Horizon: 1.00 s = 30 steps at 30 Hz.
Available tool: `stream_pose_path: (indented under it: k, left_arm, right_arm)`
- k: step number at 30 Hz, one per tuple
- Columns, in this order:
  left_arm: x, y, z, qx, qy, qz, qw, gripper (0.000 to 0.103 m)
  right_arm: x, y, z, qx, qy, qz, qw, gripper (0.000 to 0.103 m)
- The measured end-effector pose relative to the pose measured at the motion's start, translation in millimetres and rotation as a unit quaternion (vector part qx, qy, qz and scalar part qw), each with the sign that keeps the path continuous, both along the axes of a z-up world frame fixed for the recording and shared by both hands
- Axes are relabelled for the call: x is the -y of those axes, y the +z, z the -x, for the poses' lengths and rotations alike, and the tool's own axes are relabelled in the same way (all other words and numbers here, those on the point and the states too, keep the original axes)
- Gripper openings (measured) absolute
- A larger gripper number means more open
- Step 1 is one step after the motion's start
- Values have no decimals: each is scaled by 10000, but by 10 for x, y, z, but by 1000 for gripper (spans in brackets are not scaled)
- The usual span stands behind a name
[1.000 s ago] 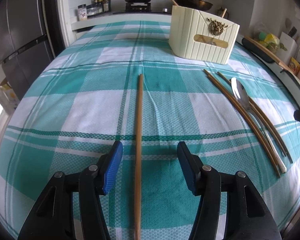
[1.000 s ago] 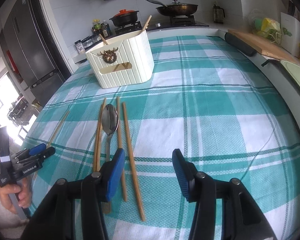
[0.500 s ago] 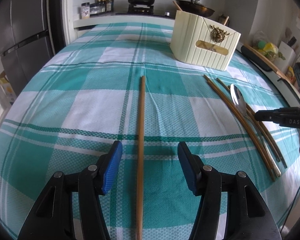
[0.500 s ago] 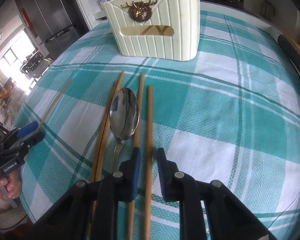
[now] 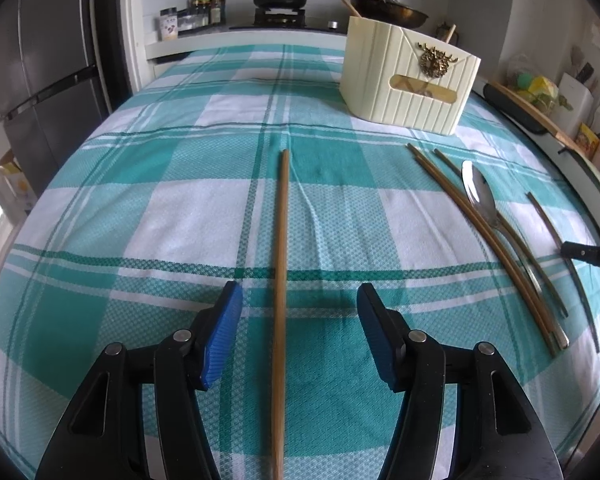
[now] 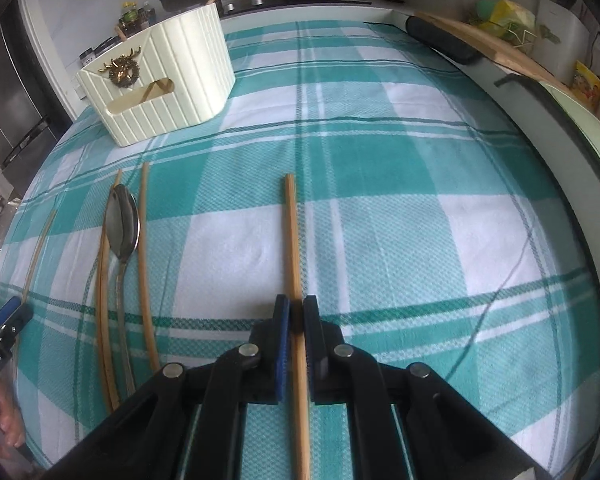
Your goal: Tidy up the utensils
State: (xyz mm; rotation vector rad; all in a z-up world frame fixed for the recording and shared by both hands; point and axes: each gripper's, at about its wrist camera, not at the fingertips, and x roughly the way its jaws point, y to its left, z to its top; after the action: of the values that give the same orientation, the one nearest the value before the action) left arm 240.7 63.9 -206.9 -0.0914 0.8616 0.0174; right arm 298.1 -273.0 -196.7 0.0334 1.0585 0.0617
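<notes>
A: While the right gripper (image 6: 296,314) pinches a wooden chopstick (image 6: 291,232) between its blue pads, where is the left?

B: The left gripper (image 5: 298,318) hangs over a single chopstick (image 5: 282,248) on the checked tablecloth (image 5: 180,220), jaws wide and opening, pads clear of it.

A: Remaining utensils?

B: A metal spoon (image 6: 123,224) among three more chopsticks (image 6: 143,248), near the cream utensil holder (image 6: 160,80).

Left tool (image 5: 299,312), right tool (image 6: 295,312): black frames, blue ribbed pads, silver screws
</notes>
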Motion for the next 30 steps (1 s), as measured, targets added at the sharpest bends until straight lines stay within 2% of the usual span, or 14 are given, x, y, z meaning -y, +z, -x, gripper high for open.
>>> stream_pose_path:
  k: [3,4,5,7,18,30]
  left_arm:
    - [4,8,4,13,-8,-43,10000,63]
    - [1,16,9,28,-8,-44,10000,63]
    - [-1,27,20,53,-14,-46,10000,64]
    - [-5,58,55,99,-18,-83,9999,68]
    - [-40,270,216,169,-98,-34,9998,74]
    - [-51,339,245,188,-114,12,9998,74]
  right_arm:
    - [21,10,76,116,-91,48,9999,12]
    - [19,27,98,181,-88,46,9998,20]
    - [17,49,123,249,-79,77,9996,35]
    - [3,116,184,431,-57,149,9989,47]
    - [-18,371,471,1074,-36,147,9941,47]
    - [142,327,634,1005,-243,71,9946,47]
